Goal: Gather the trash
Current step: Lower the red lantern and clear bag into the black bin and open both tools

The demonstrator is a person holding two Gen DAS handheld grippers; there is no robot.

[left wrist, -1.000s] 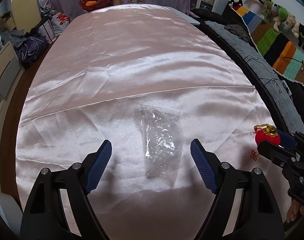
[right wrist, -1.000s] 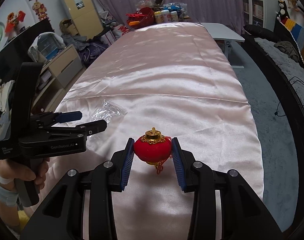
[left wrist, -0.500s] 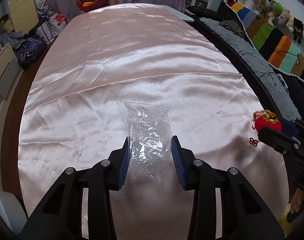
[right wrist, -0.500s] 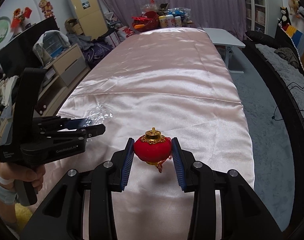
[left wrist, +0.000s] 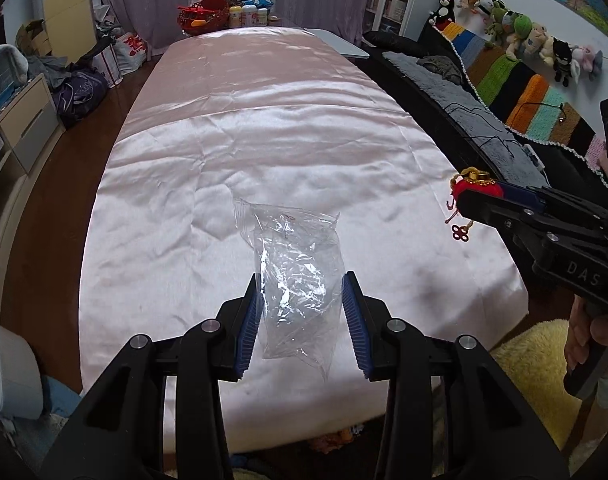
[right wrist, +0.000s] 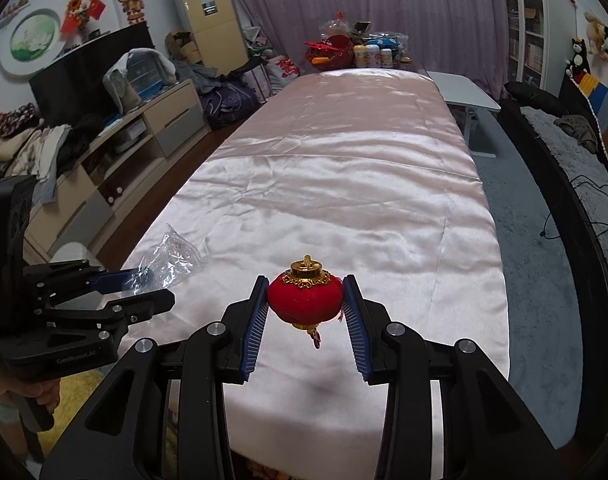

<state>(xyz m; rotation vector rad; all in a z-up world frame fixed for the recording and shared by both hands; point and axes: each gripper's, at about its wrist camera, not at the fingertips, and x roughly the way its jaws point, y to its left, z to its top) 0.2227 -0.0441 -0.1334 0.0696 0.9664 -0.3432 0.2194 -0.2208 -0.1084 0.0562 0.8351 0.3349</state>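
Observation:
A crumpled clear plastic bag [left wrist: 298,268] hangs between the blue pads of my left gripper [left wrist: 302,300], which is shut on it, lifted off the pink satin cloth [left wrist: 264,128]. The bag also shows in the right wrist view [right wrist: 172,258], with the left gripper [right wrist: 132,290] around it. My right gripper [right wrist: 305,300] is shut on a small red lantern ornament [right wrist: 305,296] with a gold cap, held above the cloth's near end. In the left wrist view the lantern [left wrist: 473,188] and right gripper [left wrist: 503,200] are at the right.
The long table [right wrist: 343,184] runs away from me. A red basket and bottles [left wrist: 224,16] stand at its far end. A black sofa with a striped blanket [left wrist: 523,92] lies right. A cabinet [right wrist: 116,148] lies left. A white bin [left wrist: 8,368] sits at bottom left.
My left gripper closed on the plastic bag and raised it off the cloth. My right gripper kept hold of the lantern and rose with it.

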